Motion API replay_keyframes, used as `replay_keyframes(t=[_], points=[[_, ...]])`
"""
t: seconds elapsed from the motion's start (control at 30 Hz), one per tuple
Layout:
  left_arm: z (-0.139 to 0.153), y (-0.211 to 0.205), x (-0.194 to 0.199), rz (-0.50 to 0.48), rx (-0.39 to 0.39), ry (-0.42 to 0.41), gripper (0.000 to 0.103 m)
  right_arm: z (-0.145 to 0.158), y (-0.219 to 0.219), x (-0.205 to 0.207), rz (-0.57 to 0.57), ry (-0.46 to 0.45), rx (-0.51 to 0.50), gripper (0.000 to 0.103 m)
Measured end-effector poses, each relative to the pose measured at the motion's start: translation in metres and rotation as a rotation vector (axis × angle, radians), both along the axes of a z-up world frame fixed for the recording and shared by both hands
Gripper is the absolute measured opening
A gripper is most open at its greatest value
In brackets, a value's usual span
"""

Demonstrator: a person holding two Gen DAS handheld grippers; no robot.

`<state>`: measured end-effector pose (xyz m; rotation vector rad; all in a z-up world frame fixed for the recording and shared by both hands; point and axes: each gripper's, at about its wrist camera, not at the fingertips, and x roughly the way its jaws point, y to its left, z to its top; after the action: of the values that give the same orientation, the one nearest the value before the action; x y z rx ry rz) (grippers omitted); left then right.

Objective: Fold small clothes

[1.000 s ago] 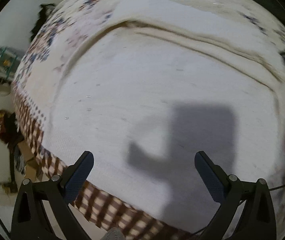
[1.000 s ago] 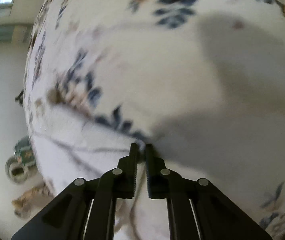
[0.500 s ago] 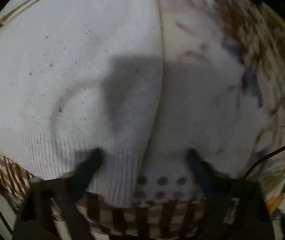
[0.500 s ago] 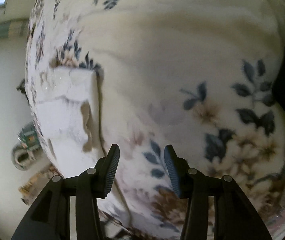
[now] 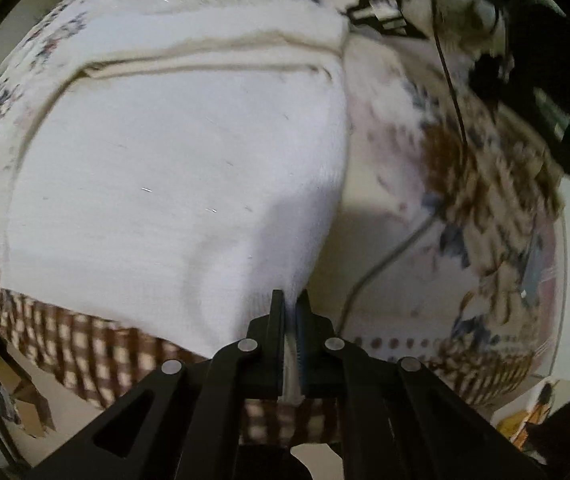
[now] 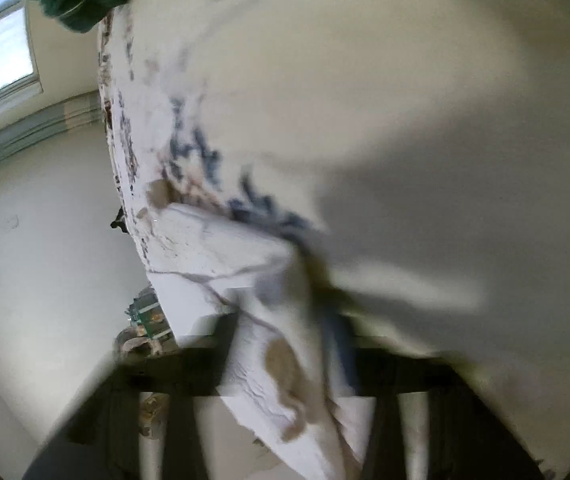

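A white knit garment [image 5: 173,184] lies spread on a floral blanket [image 5: 465,184] over a bed. My left gripper [image 5: 292,312] is shut on the garment's near right hem corner, with white ribbed cloth pinched between the fingers. In the right wrist view the frame is heavily blurred; my right gripper [image 6: 285,332] sits low over a white fold of cloth [image 6: 221,256] at the blanket's edge, and its jaws are smeared so their gap cannot be read. The cream garment or blanket [image 6: 405,100] fills the rest of that view.
A brown checked bed skirt [image 5: 85,344] hangs below the garment at the bed's near edge. A thin cable [image 5: 385,264] runs across the blanket to the right. The other hand-held device [image 5: 389,12] shows at the far top. Floor clutter [image 6: 145,320] lies beside the bed.
My left gripper was open over the garment, swung to its right hem corner and closed on it. My right gripper opened half a second ago and is now moving fast, blurred.
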<state>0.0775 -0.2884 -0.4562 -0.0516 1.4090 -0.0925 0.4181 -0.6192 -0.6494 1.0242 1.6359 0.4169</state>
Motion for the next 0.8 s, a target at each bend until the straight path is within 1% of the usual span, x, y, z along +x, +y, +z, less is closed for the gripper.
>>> replay_keyframes(t=[0.07, 0.1, 0.13, 0.17, 0.27, 0.37, 0.4, 0.47, 0.57, 0.63, 0.7, 0.8], points=[[0.016, 0.027, 0.005, 0.036, -0.021, -0.019, 0.002, 0.023, 0.009, 0.004, 0.018, -0.045, -0.049, 0.008], [0.024, 0.042, 0.006, 0.055, -0.03, -0.029, 0.002, 0.041, 0.017, 0.008, 0.032, -0.065, -0.069, 0.008], [0.031, 0.054, 0.008, 0.075, -0.036, -0.038, 0.002, 0.052, 0.021, 0.011, 0.043, -0.078, -0.086, 0.008], [0.037, 0.071, 0.009, 0.095, -0.052, -0.045, 0.002, 0.072, 0.025, 0.014, 0.069, -0.1, -0.116, 0.008], [0.049, 0.119, 0.01, 0.168, -0.085, -0.065, 0.002, 0.115, 0.058, 0.027, 0.107, -0.143, -0.152, 0.007], [0.048, 0.172, 0.011, 0.24, -0.125, -0.064, 0.002, 0.161, 0.116, 0.041, 0.146, -0.19, -0.185, 0.007], [0.047, 0.196, 0.011, 0.271, -0.137, -0.06, 0.002, 0.174, 0.142, 0.044, 0.165, -0.204, -0.203, 0.007], [0.045, 0.23, 0.011, 0.311, -0.16, -0.062, 0.002, 0.191, 0.196, 0.052, 0.194, -0.219, -0.232, 0.007], [0.041, 0.286, 0.013, 0.373, -0.17, -0.073, 0.002, 0.202, 0.275, 0.067, 0.245, -0.227, -0.271, 0.007], [0.036, 0.323, 0.015, 0.413, -0.184, -0.08, 0.002, 0.2, 0.334, 0.079, 0.286, -0.234, -0.295, 0.007], [0.026, 0.355, 0.015, 0.443, -0.193, -0.08, 0.002, 0.192, 0.389, 0.091, 0.328, -0.239, -0.332, 0.007], [0.003, 0.394, 0.016, 0.472, -0.225, -0.051, 0.002, 0.168, 0.462, 0.106, 0.39, -0.229, -0.401, 0.007]])
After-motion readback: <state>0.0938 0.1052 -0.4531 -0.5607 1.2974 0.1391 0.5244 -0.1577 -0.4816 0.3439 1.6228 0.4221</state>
